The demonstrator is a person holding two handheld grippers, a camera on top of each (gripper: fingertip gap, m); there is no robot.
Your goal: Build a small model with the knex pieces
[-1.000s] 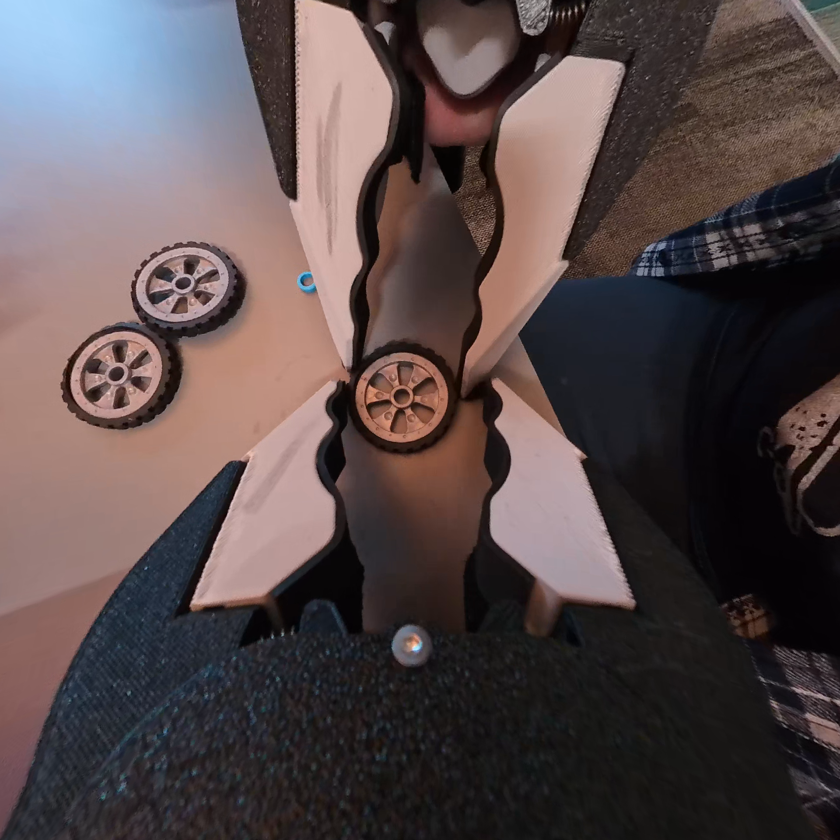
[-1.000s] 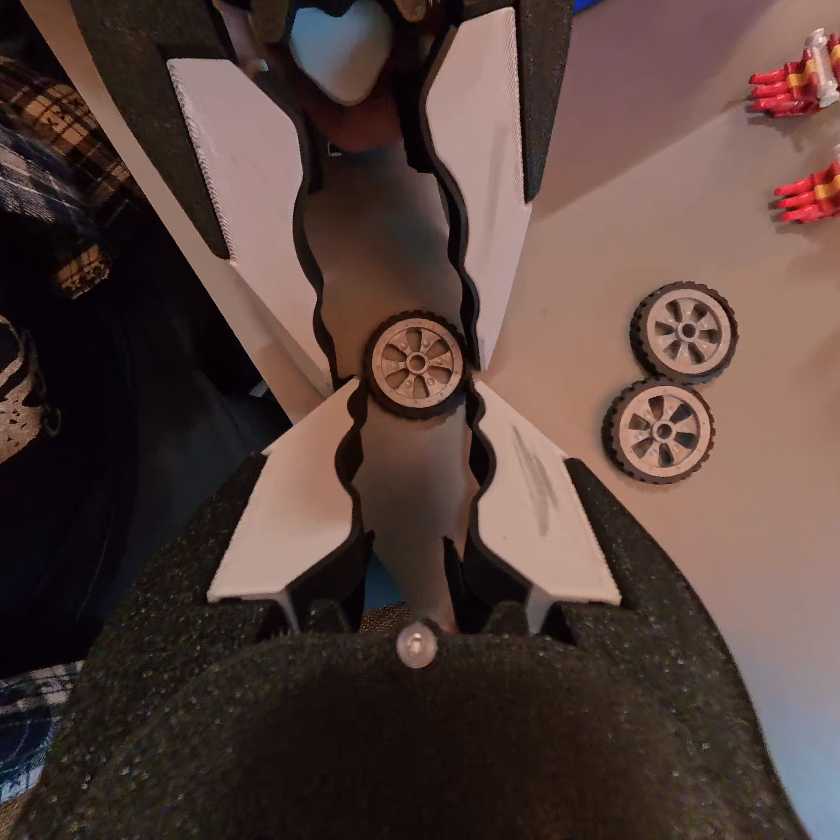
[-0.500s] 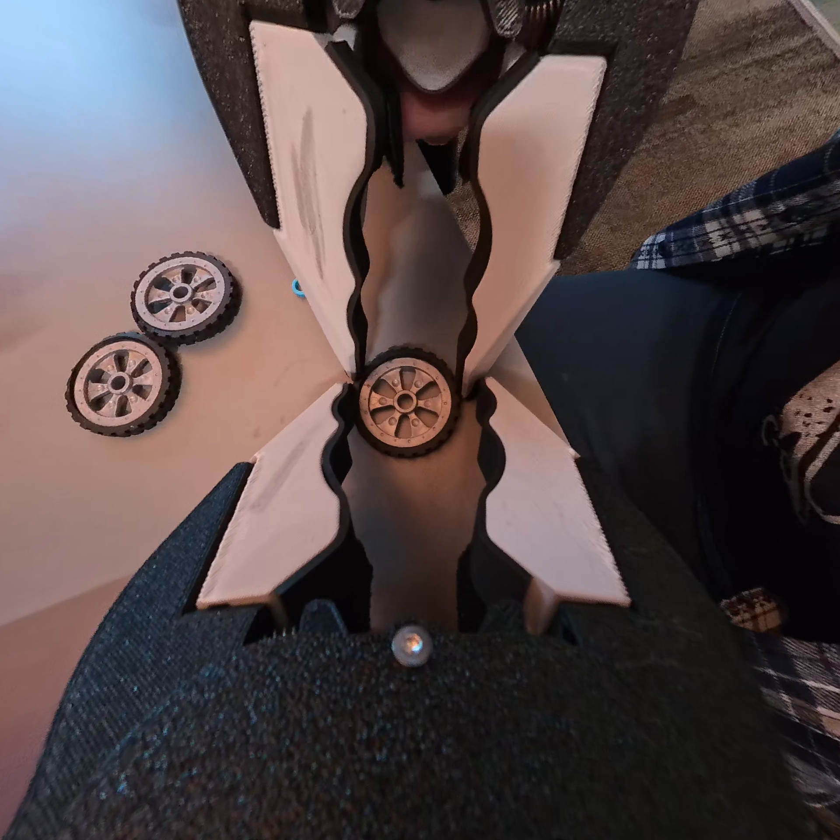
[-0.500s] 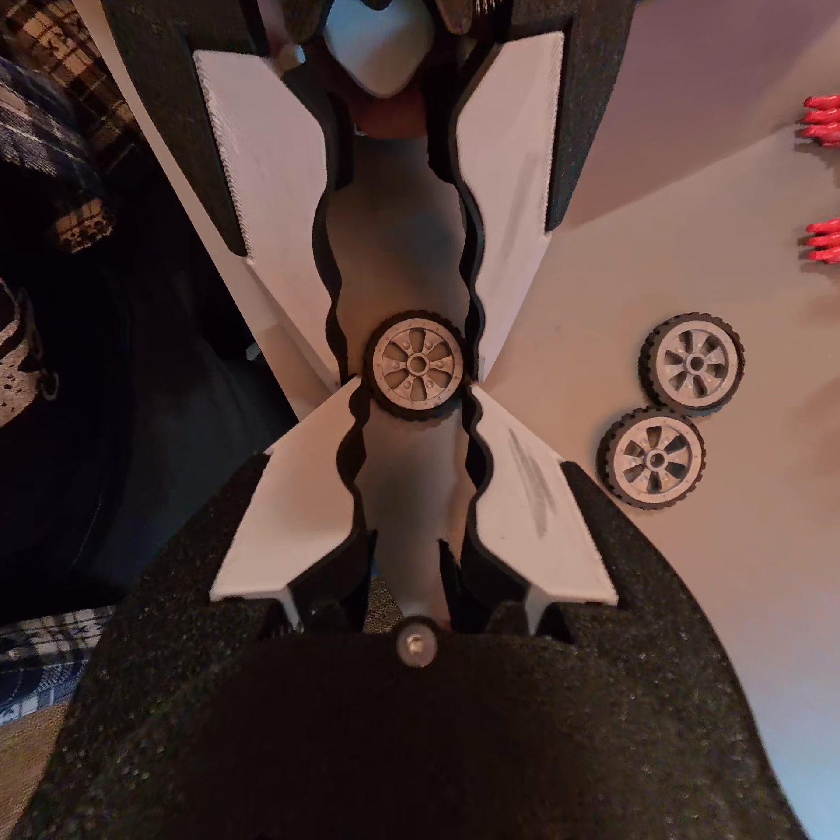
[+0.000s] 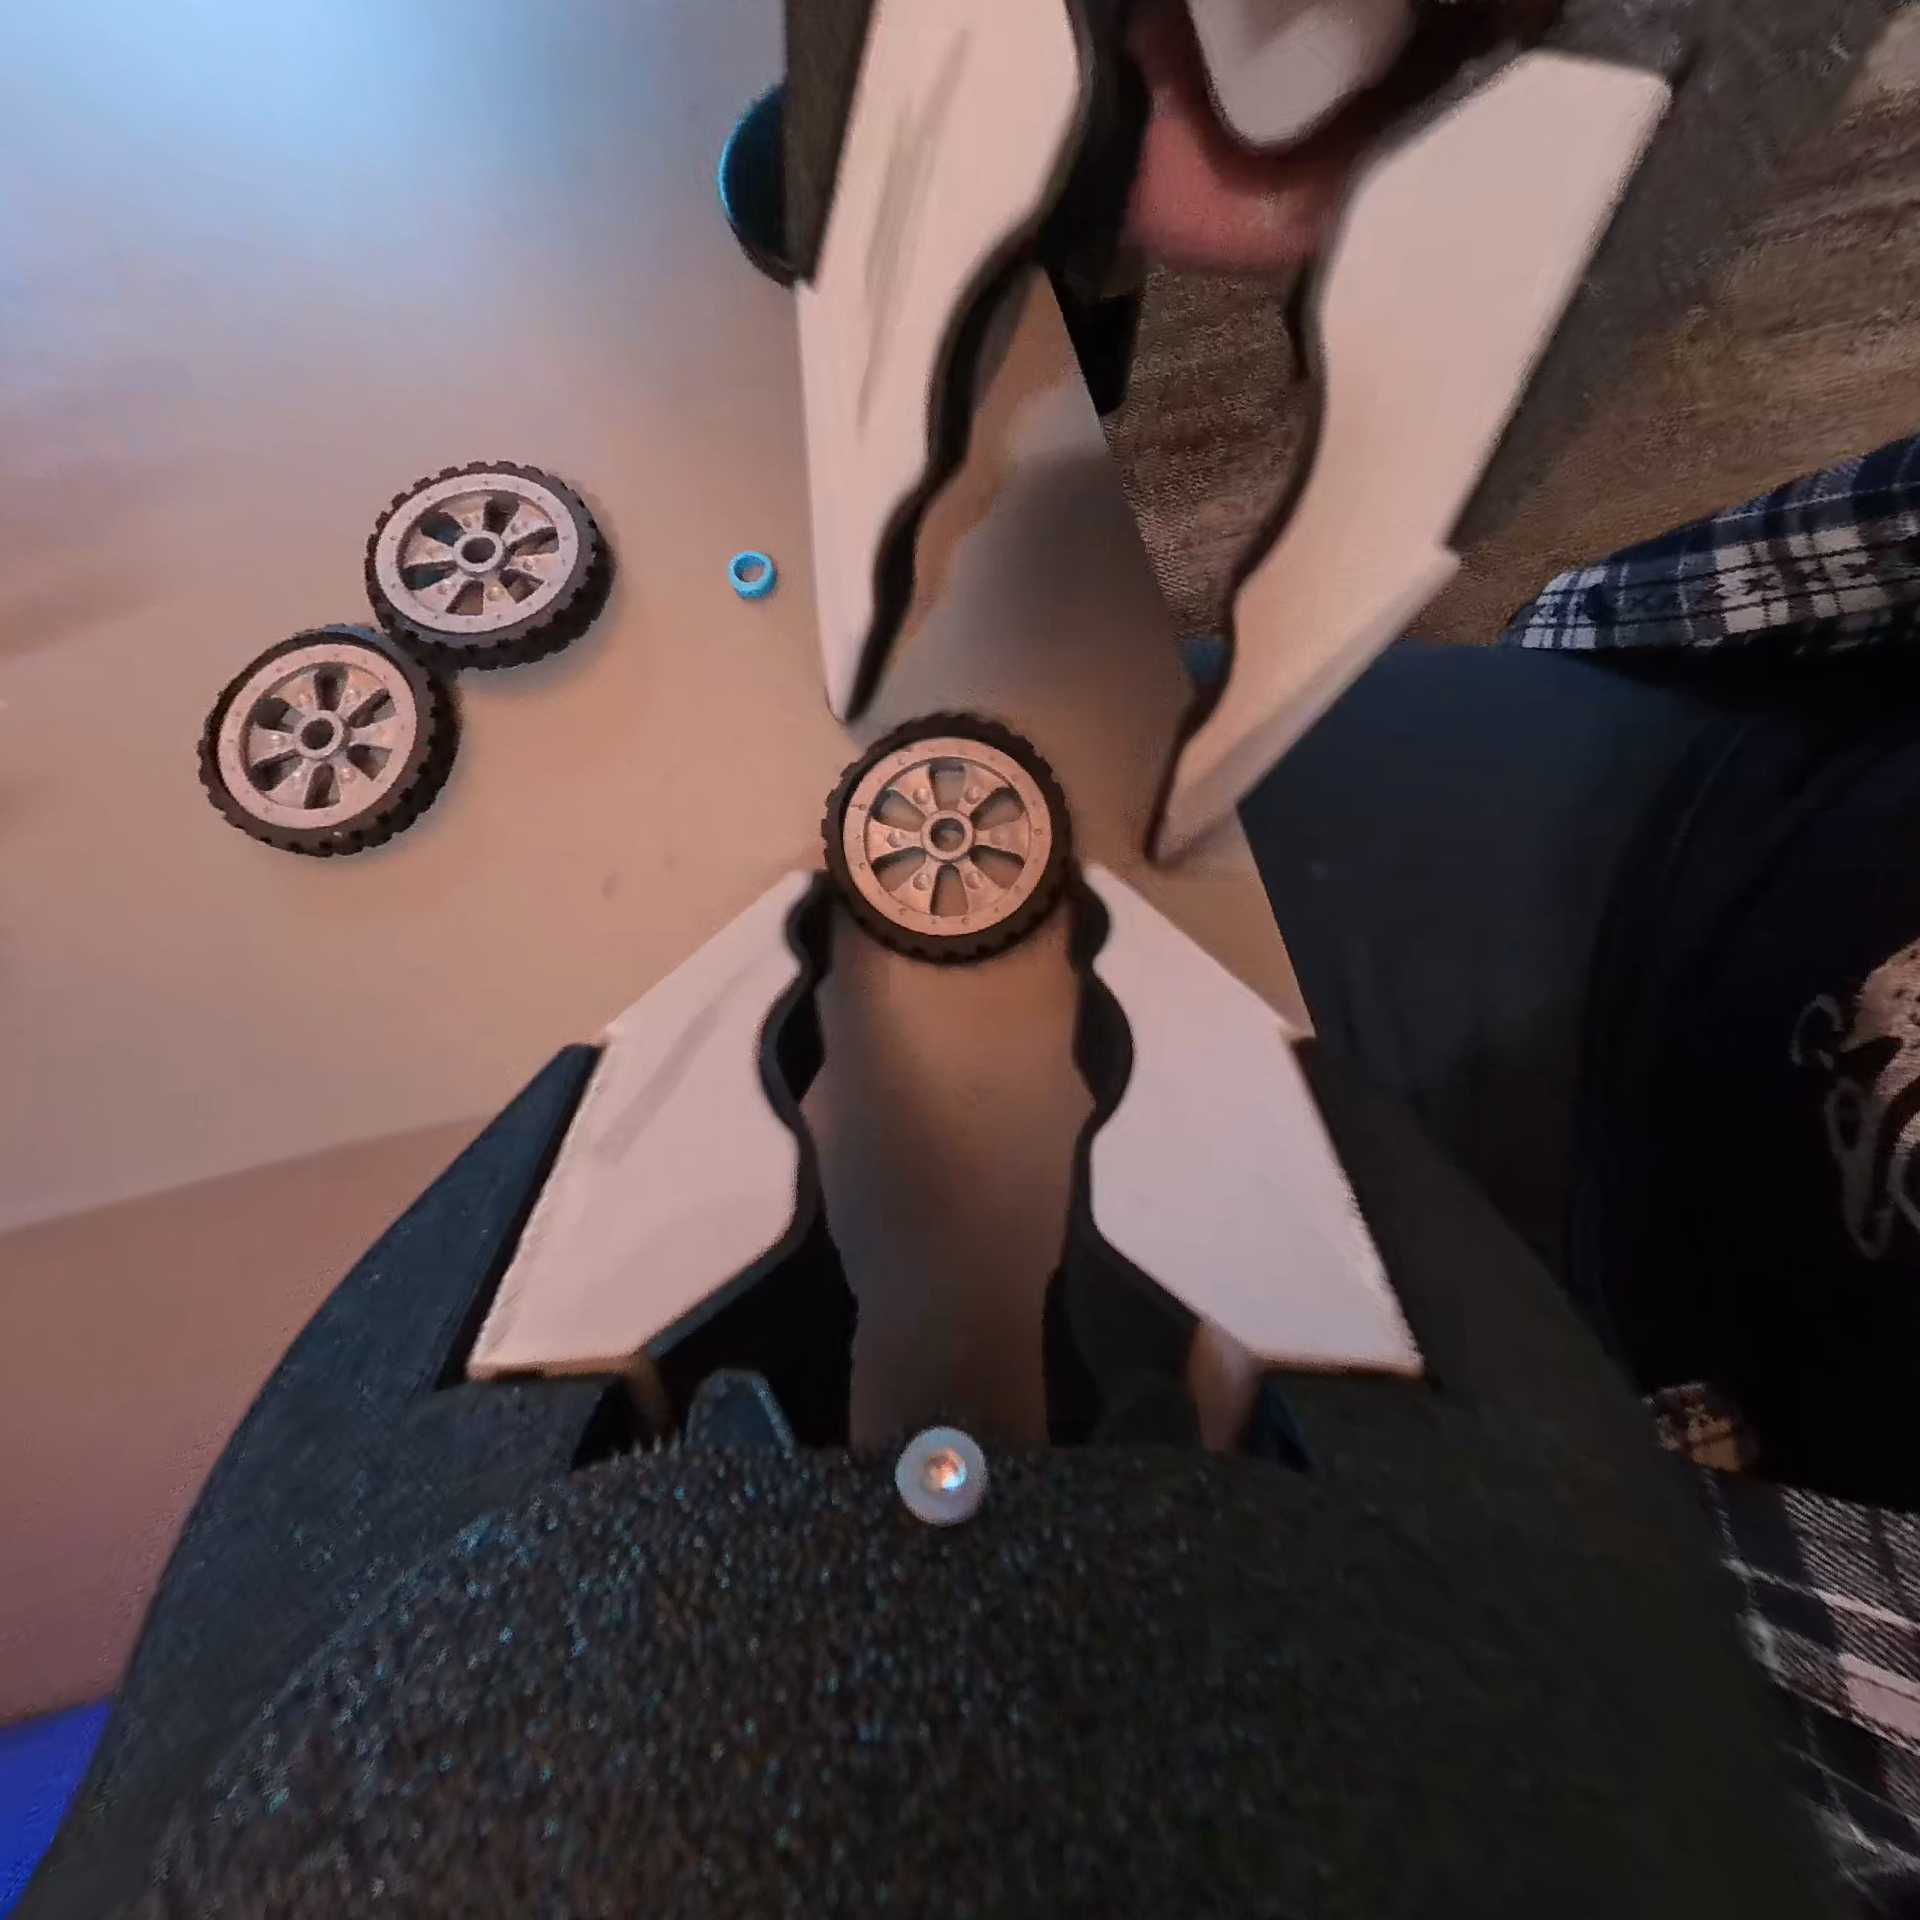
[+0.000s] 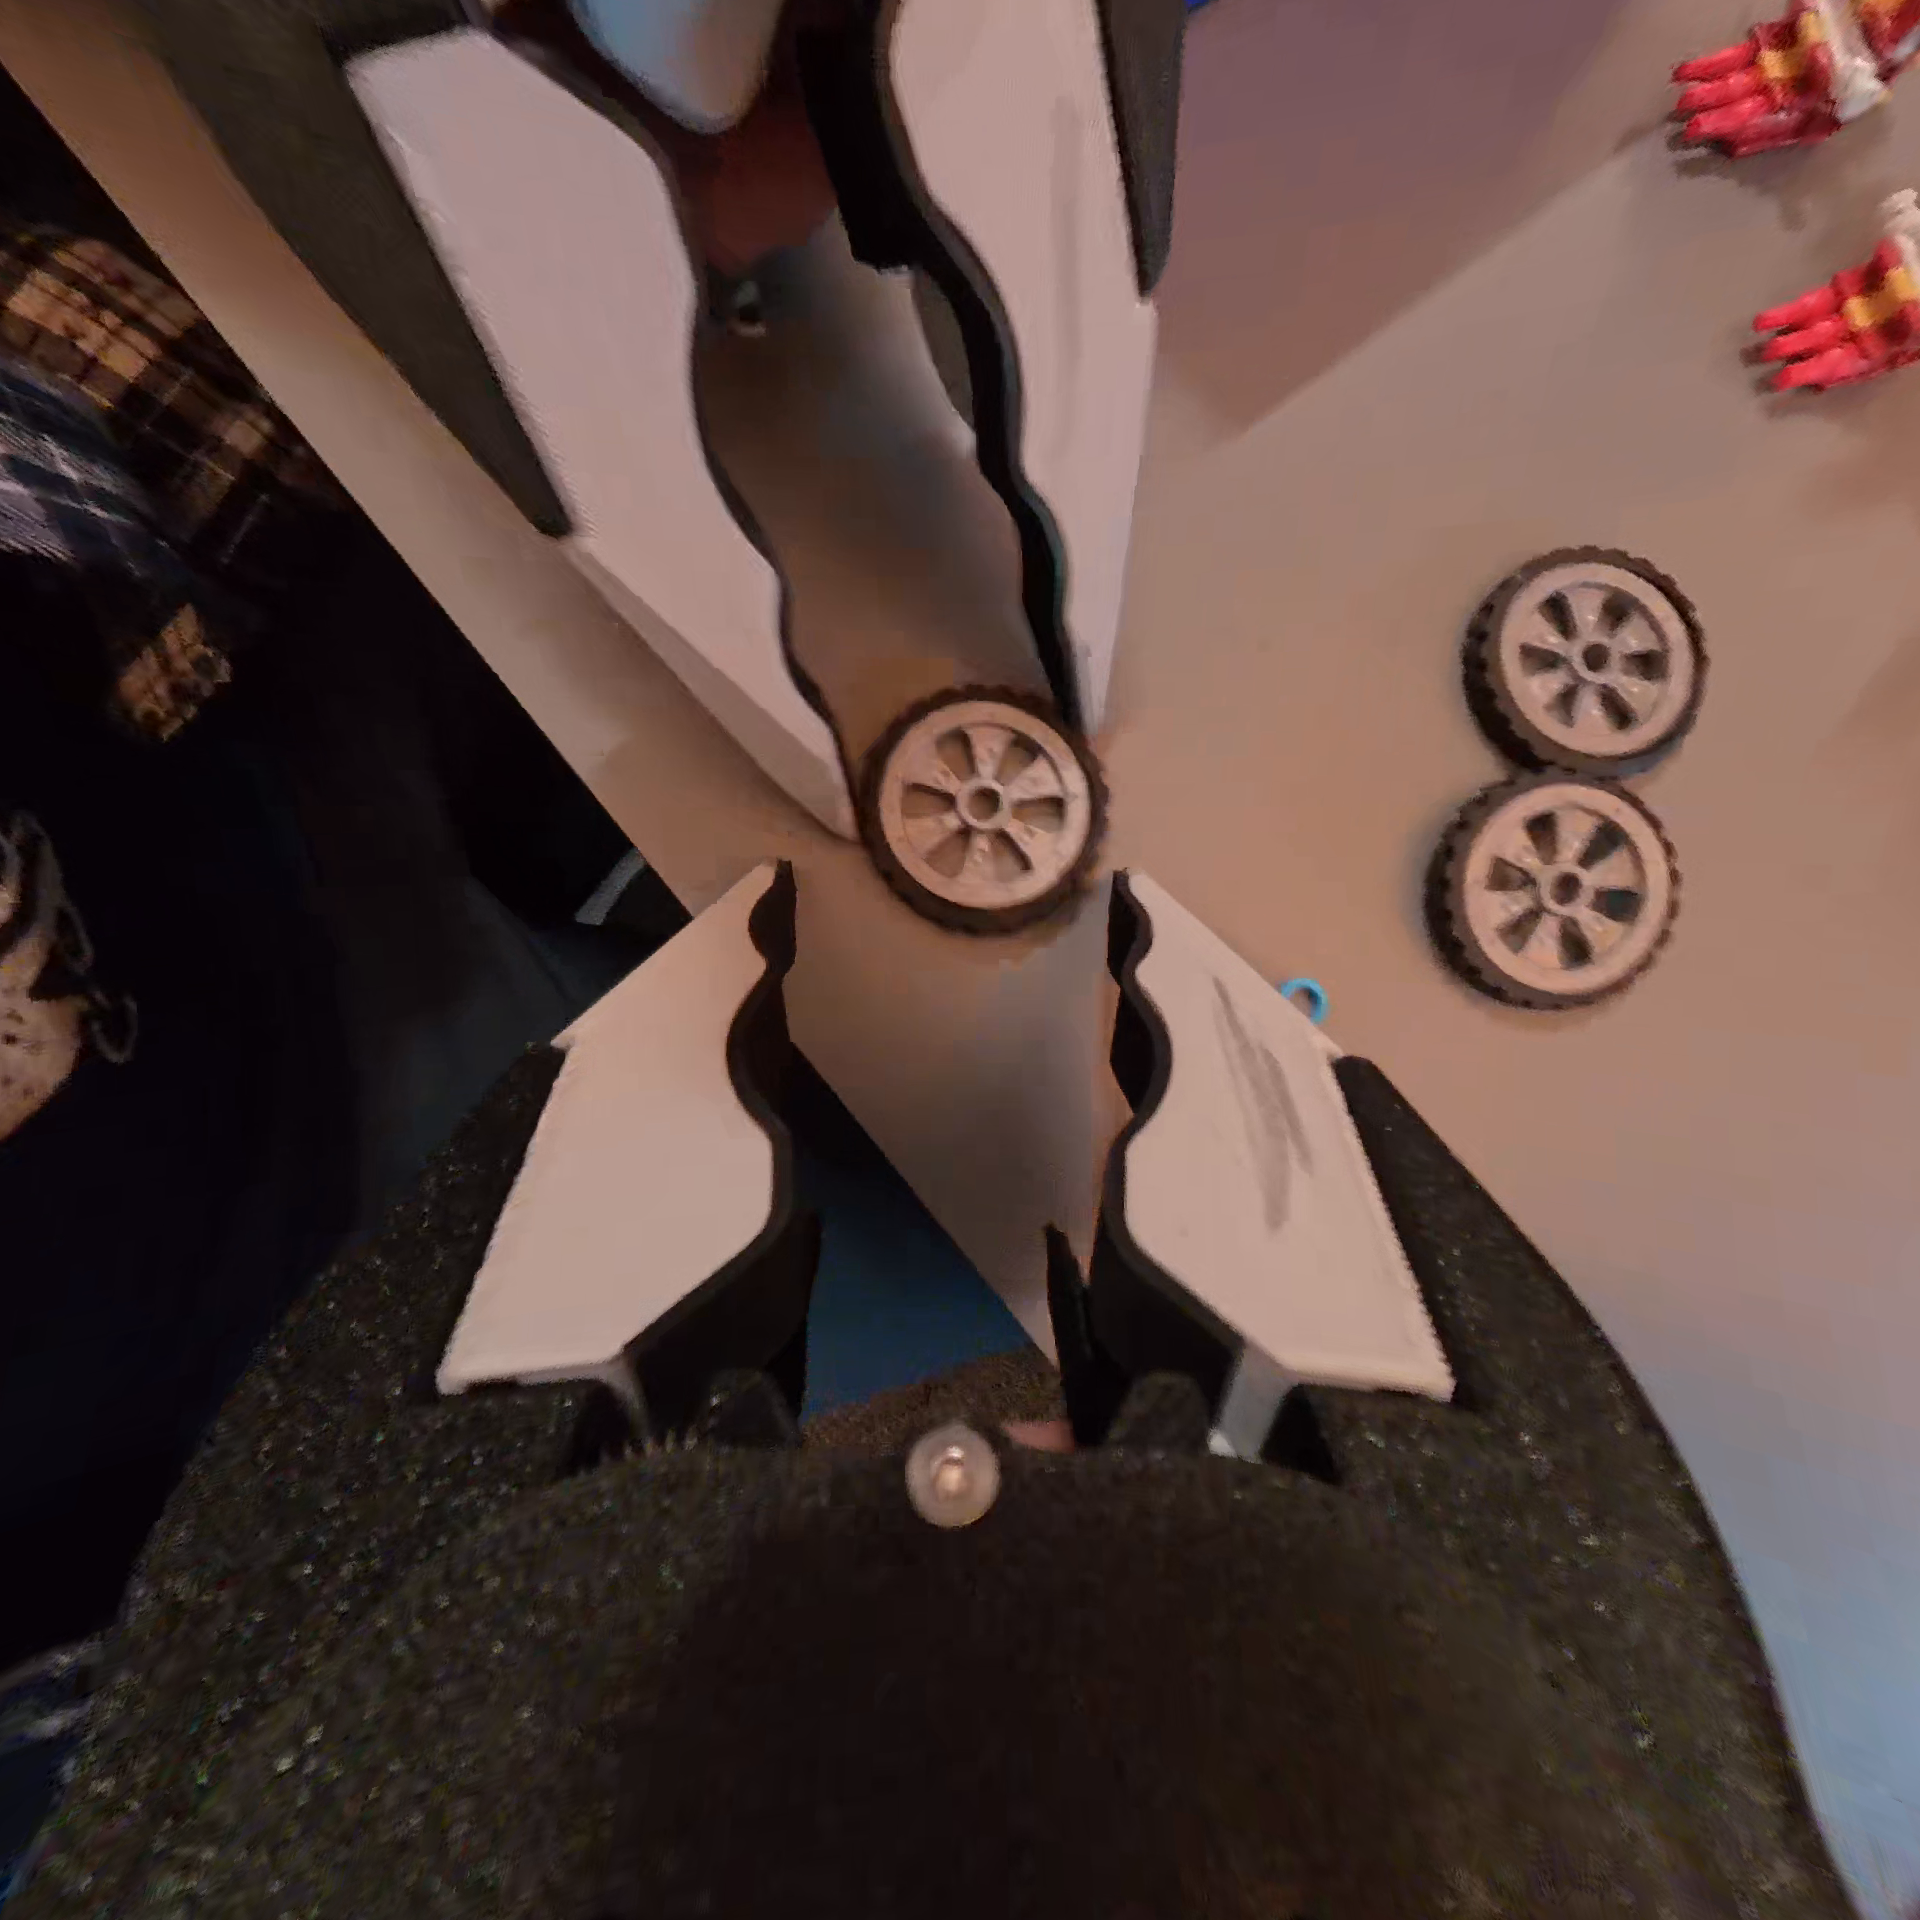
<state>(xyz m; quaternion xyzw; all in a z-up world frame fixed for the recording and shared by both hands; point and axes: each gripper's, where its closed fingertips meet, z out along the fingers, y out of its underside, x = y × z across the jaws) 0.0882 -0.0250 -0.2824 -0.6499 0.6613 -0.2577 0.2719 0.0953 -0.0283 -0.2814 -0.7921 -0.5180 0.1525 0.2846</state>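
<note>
A toy wheel (image 5: pixel 945 836) with a black tyre and grey spoked hub sits between the fingertips of my left gripper (image 5: pixel 945 888), which is shut on it just above the tan table (image 5: pixel 468 1039). My right gripper (image 6: pixel 948 878) faces it from the opposite side with its jaws spread wider than the wheel (image 6: pixel 982 805). It is open, empty and a little back from the tyre. In the left wrist view the right gripper's white fingers (image 5: pixel 894 364) are blurred.
Two more wheels (image 5: pixel 483 561) (image 5: pixel 317 738) lie touching on the table, also in the right wrist view (image 6: pixel 1584 665) (image 6: pixel 1553 894). A small blue ring (image 5: pixel 750 574) lies near them. Red toy parts (image 6: pixel 1787 88) (image 6: pixel 1849 322) lie farther off. A person's dark clothing (image 5: pixel 1558 935) is past the table edge. Only a small space, under 4 cm, lies between the two pairs of fingers.
Both grippers were shut on the same wheel. The right gripper has opened, let go and drawn back a little. The left gripper still holds the wheel.
</note>
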